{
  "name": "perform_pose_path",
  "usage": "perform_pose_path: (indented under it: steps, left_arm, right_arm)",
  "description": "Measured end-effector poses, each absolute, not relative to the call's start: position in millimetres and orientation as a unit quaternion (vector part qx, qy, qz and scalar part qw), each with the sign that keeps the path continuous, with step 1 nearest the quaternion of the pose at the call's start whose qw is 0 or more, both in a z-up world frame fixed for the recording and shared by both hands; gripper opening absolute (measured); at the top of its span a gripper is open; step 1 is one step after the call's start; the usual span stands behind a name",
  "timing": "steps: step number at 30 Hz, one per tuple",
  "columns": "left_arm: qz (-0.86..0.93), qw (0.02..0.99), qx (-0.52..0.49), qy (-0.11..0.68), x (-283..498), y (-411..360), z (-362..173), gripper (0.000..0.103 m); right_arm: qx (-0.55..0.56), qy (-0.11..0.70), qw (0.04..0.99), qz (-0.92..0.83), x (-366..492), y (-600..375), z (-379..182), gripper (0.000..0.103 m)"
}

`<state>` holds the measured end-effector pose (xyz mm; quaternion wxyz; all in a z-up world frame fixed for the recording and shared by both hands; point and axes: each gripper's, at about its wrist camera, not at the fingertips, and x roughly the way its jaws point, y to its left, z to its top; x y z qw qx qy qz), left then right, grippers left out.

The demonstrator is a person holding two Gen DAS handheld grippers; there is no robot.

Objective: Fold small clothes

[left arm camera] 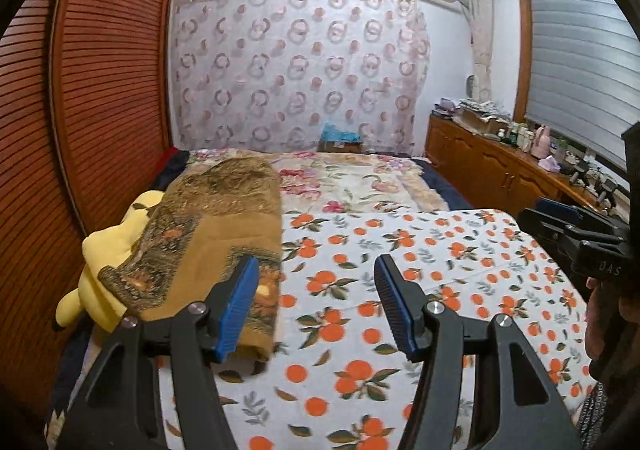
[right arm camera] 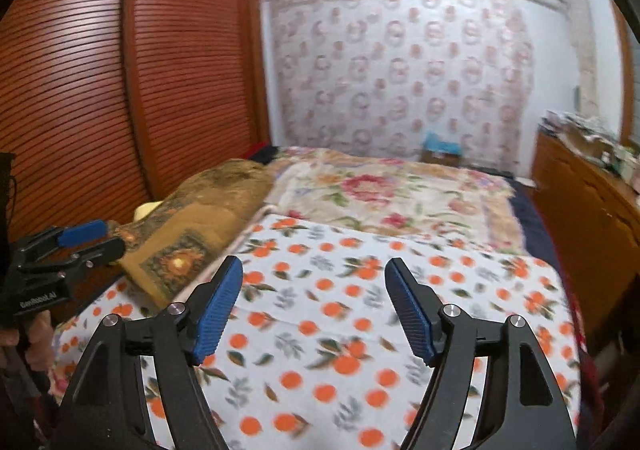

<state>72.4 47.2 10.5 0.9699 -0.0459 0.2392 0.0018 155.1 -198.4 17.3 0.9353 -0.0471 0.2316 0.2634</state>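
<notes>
Wardrobe (left arm camera: 100, 70): louvred red-brown doors are seen along the left edge of the bed.
Yellow plush toy (left arm camera: 108, 250): partly covered by the brown folded blanket (left arm camera: 212, 234), at the bed's left side.
Left hand-held gripper (left arm camera: 316, 302): jaws are held spread, nothing between the blue pads; it hangs above the orange-print sheet (left arm camera: 400, 290).
Orange-print sheet: laid flat over the near part of the bed, touching the floral quilt (left arm camera: 360, 178) behind it.
Small clothes: none can be made out in either view.
Right hand-held gripper (right arm camera: 314, 306): jaws are held spread and empty above the sheet.
Wooden counter (left arm camera: 480, 162): cluttered, along the right wall.
</notes>
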Motion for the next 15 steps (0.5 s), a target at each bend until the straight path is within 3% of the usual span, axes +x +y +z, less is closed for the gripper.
perform_pose_path:
  steps: [15]
  left_arm:
    - [-0.020,0.978,-0.028,0.206,62,5,55,0.060]
  right_arm:
    - [-0.027,0.187,0.967,0.171,118,-263,48,0.076]
